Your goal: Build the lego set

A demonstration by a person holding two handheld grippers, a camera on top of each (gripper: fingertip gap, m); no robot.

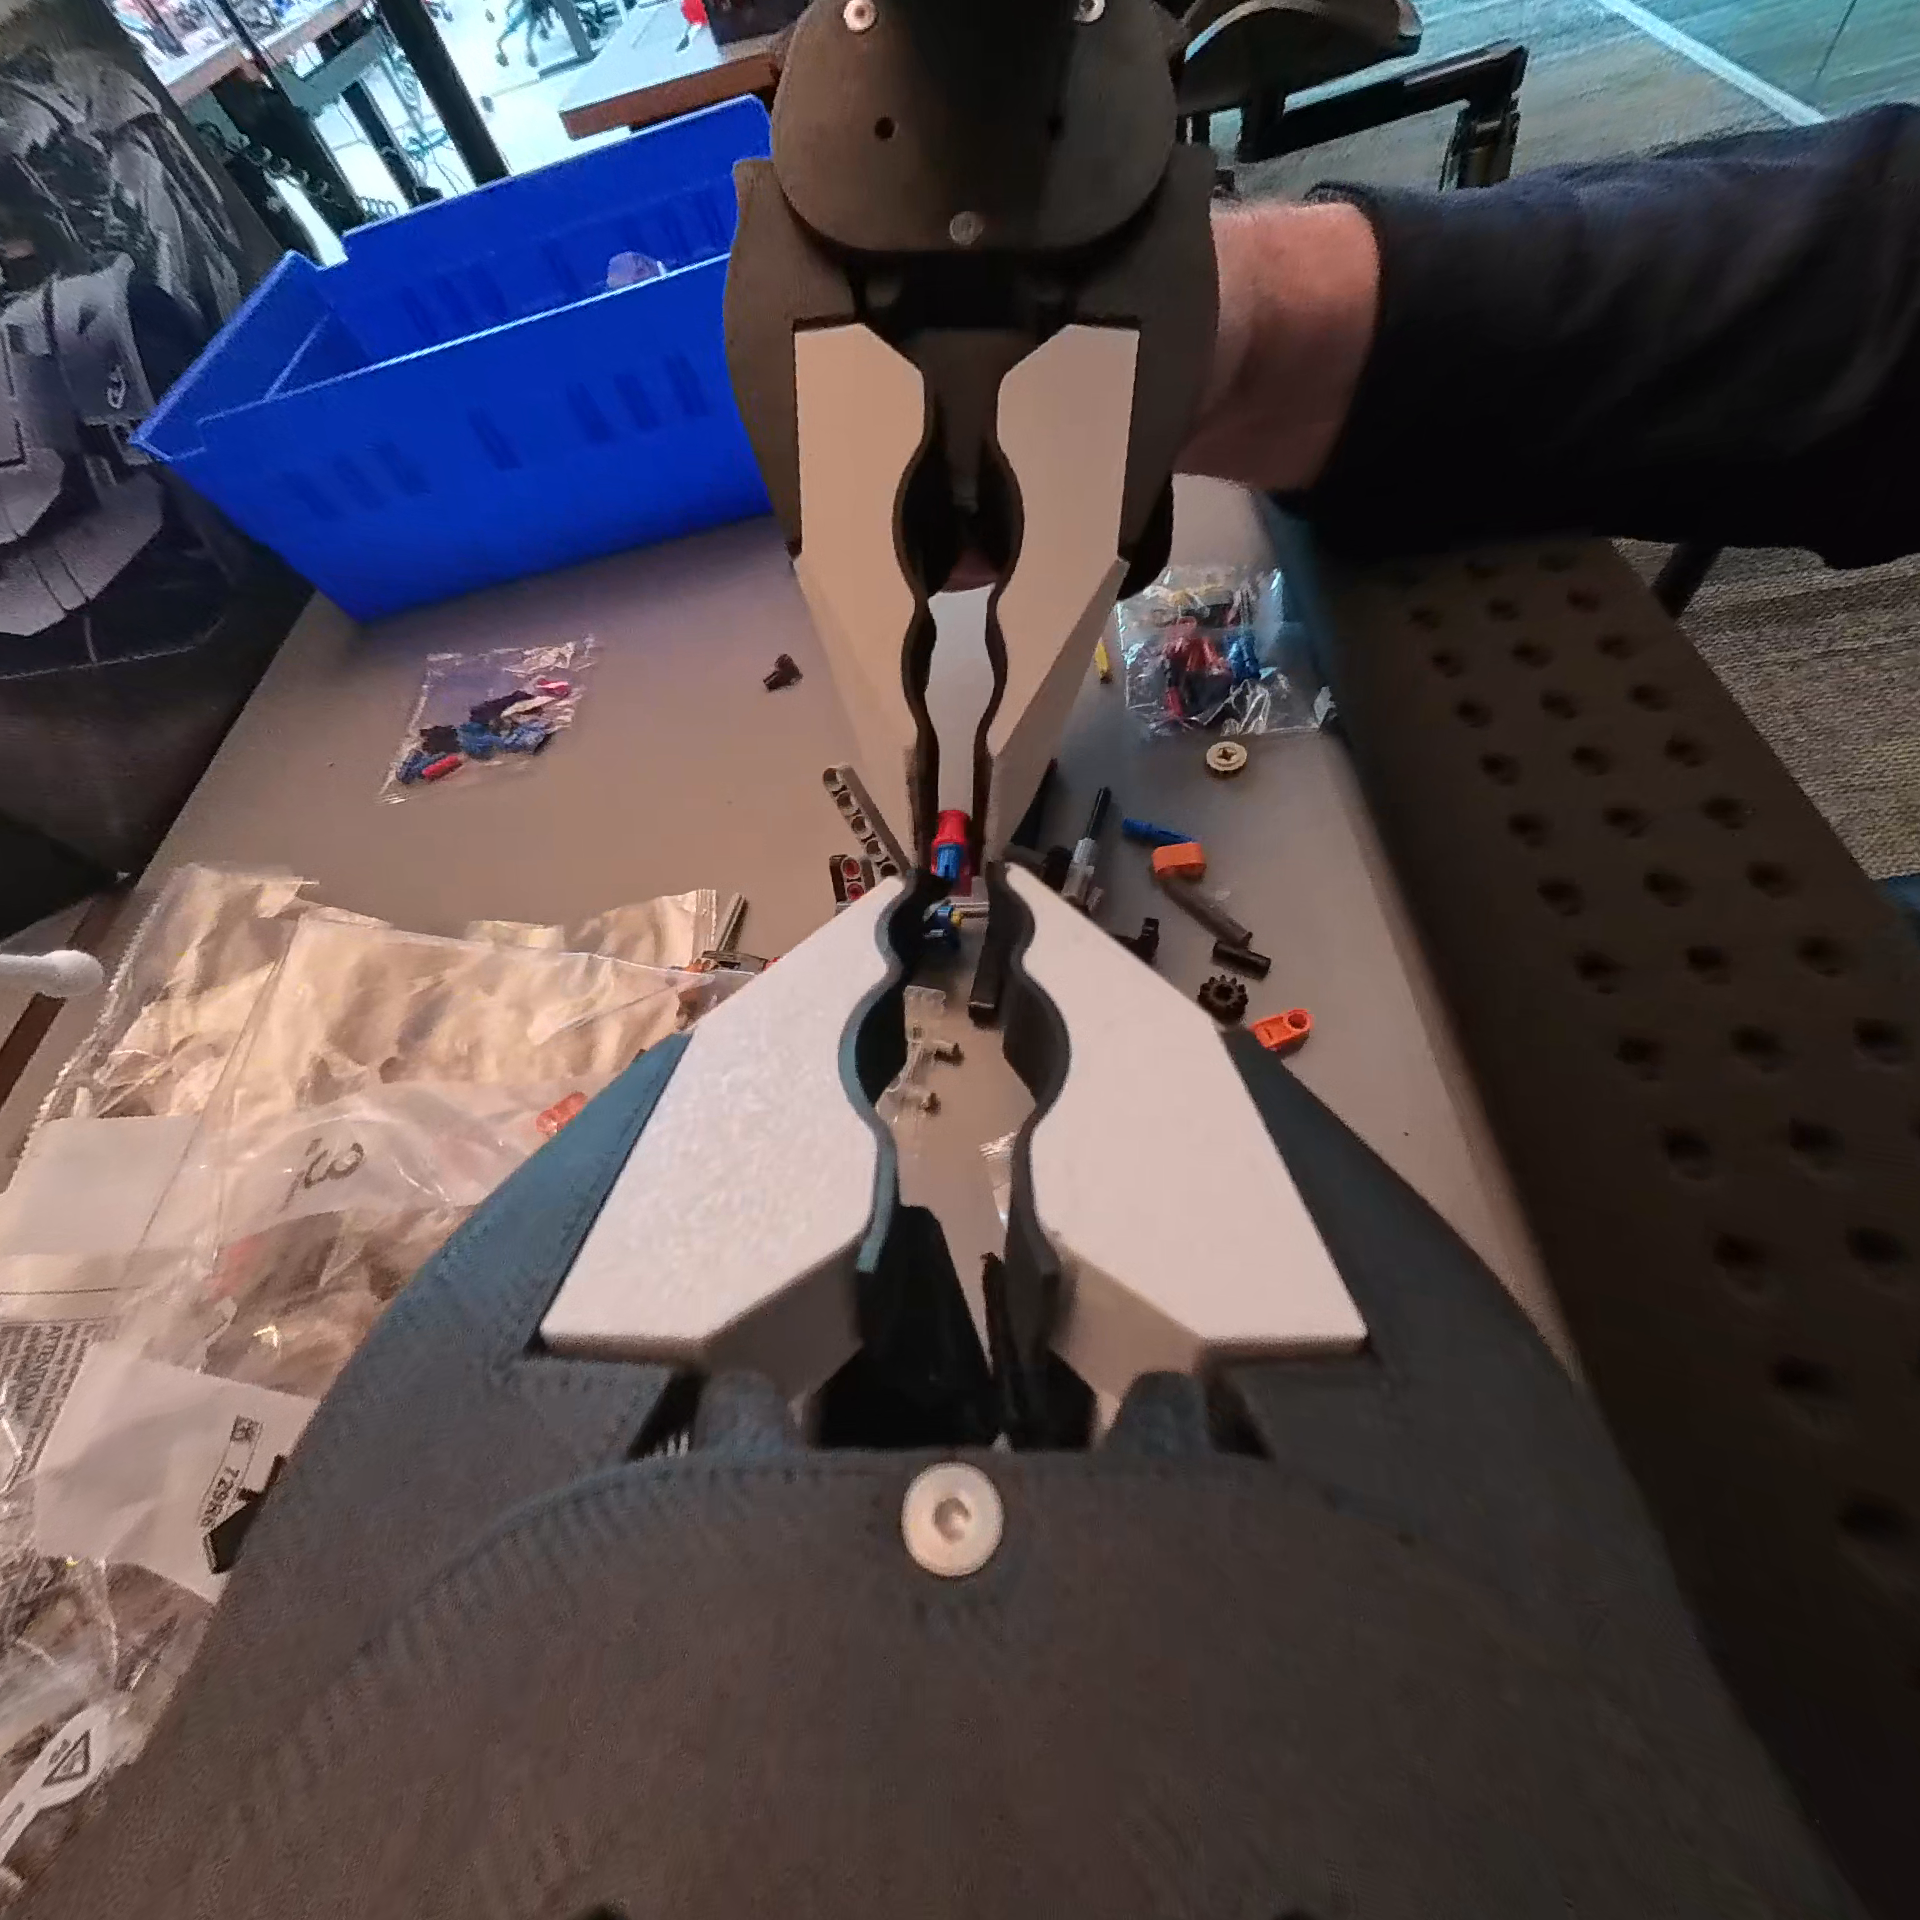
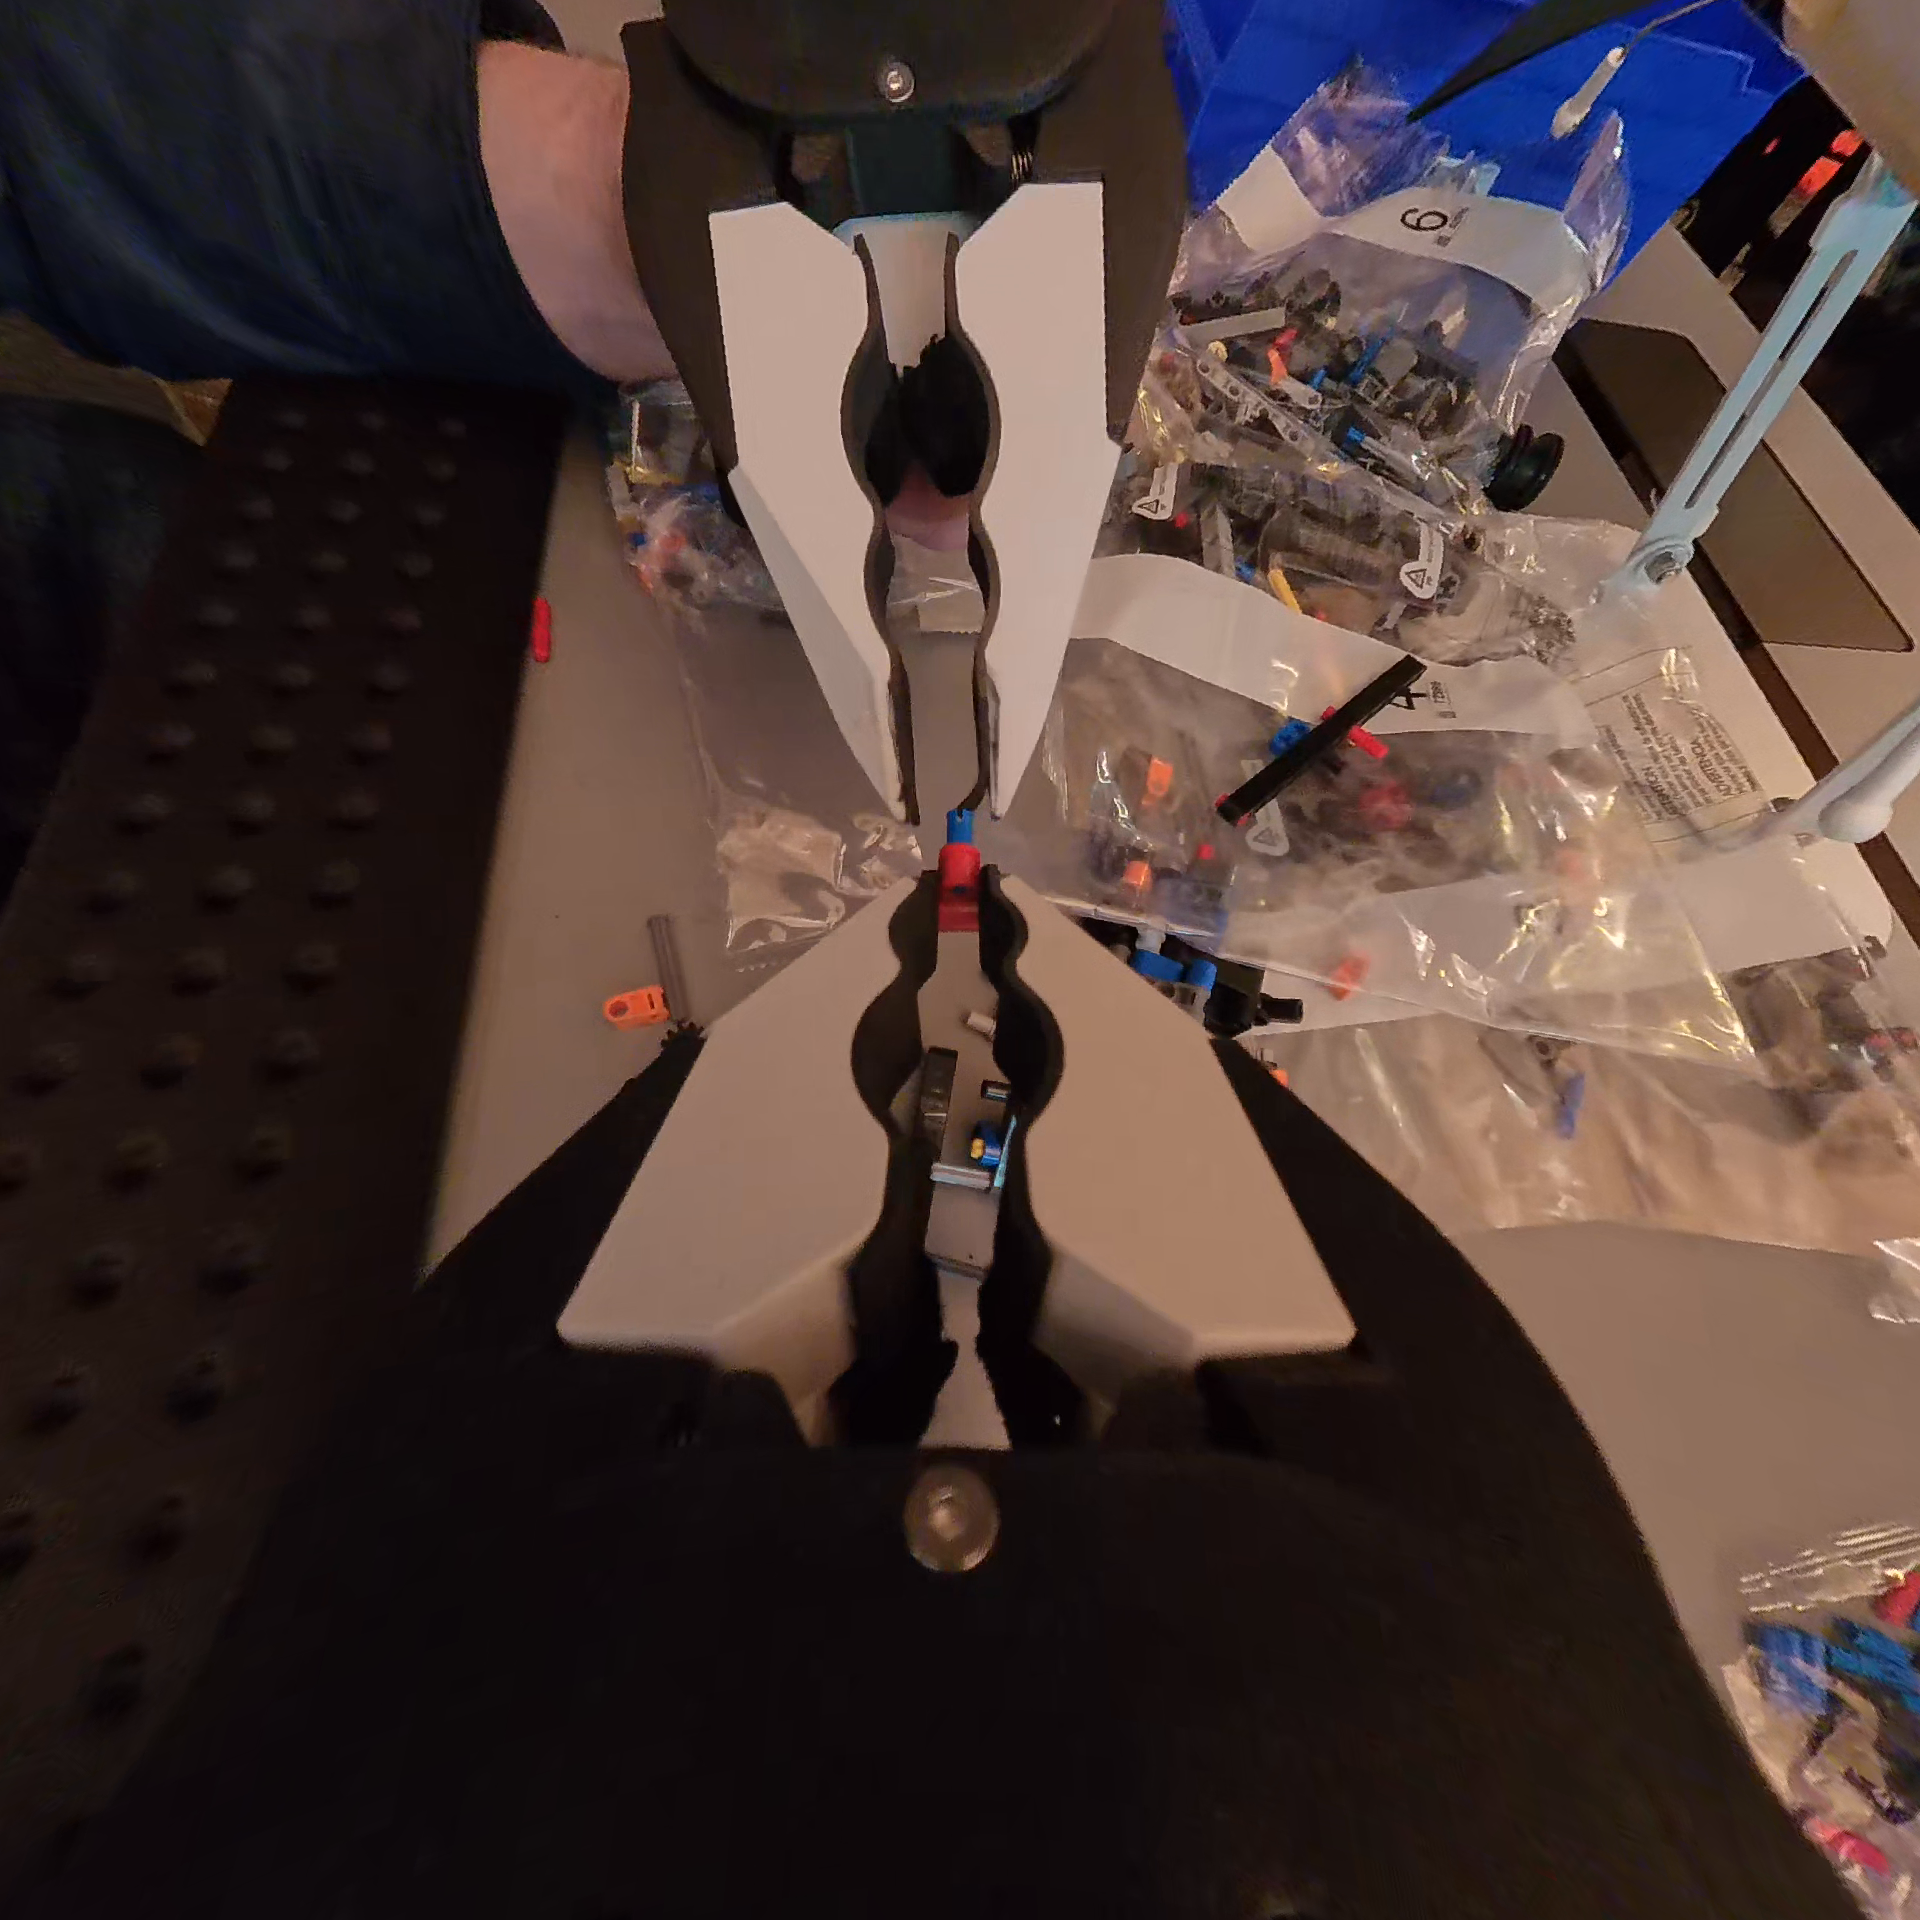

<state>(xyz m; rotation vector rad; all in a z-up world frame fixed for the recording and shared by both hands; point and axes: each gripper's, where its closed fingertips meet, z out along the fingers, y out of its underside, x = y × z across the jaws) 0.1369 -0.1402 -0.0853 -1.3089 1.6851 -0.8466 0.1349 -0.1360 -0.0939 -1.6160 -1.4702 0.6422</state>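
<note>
The right gripper is clamped on a red piece; at its 12 o'clock, the left gripper pinches a blue pin tip-to-tip.

Office-like workspace: desks and chairs behind glass.

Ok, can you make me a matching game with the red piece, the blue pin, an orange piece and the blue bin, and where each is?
1 red piece
2 blue pin
3 orange piece
4 blue bin

A lying loose on the table
B in the left gripper
C standing on the table
D in the right gripper

Pairs: 1-D, 2-B, 3-A, 4-C
</note>
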